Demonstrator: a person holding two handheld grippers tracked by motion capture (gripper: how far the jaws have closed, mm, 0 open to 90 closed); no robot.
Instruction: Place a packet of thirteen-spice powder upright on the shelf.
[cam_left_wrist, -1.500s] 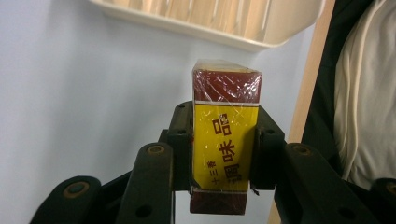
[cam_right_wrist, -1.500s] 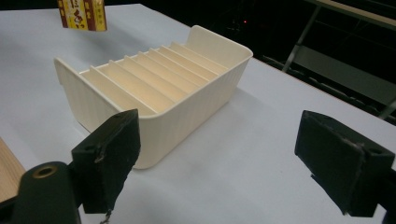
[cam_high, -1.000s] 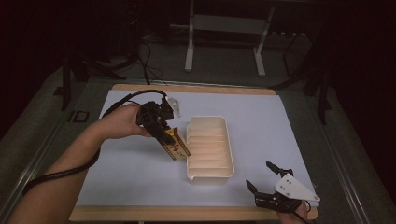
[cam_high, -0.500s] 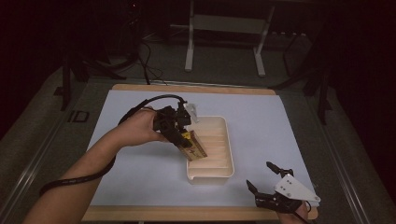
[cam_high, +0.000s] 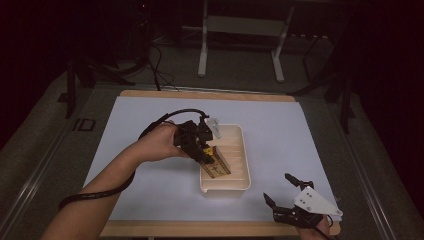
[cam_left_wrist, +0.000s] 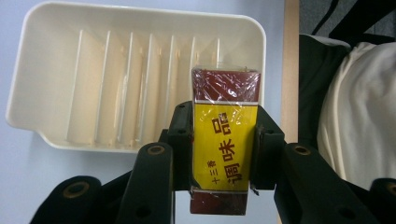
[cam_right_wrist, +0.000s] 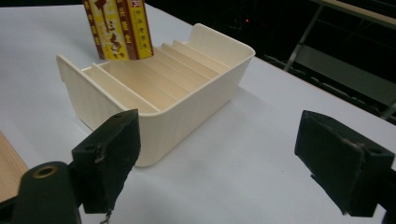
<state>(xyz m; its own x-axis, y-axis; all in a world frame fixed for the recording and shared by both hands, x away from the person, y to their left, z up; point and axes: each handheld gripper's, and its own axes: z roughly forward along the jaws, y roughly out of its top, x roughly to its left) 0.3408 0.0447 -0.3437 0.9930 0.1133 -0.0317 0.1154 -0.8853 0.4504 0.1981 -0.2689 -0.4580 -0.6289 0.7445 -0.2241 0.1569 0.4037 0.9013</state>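
A yellow and dark red seasoning box (cam_left_wrist: 225, 140) sits clamped between the black jaws of my left gripper (cam_left_wrist: 223, 154). In the high view that left gripper (cam_high: 202, 150) holds the box (cam_high: 217, 164) tilted over the left side of a cream slotted tray (cam_high: 242, 145), its lower end inside the tray. The tray (cam_left_wrist: 93, 56) has several thin dividers. In the right gripper view the box (cam_right_wrist: 117, 28) stands at the tray's far corner, above the tray (cam_right_wrist: 187, 88). My right gripper (cam_high: 286, 192) rests at the table's front right, jaws wide apart with nothing between them (cam_right_wrist: 229, 163).
A pale blue mat (cam_high: 280, 120) covers a wooden board (cam_high: 210, 229) on the table. A metal stand (cam_high: 240, 30) and cables lie on the dark floor behind. The person's light-clothed body (cam_left_wrist: 355, 116) shows beyond the board's edge in the left gripper view.
My left gripper has carried the box rightward and down, from beside the tray's left wall to over the tray's inside. The right gripper has stayed still.
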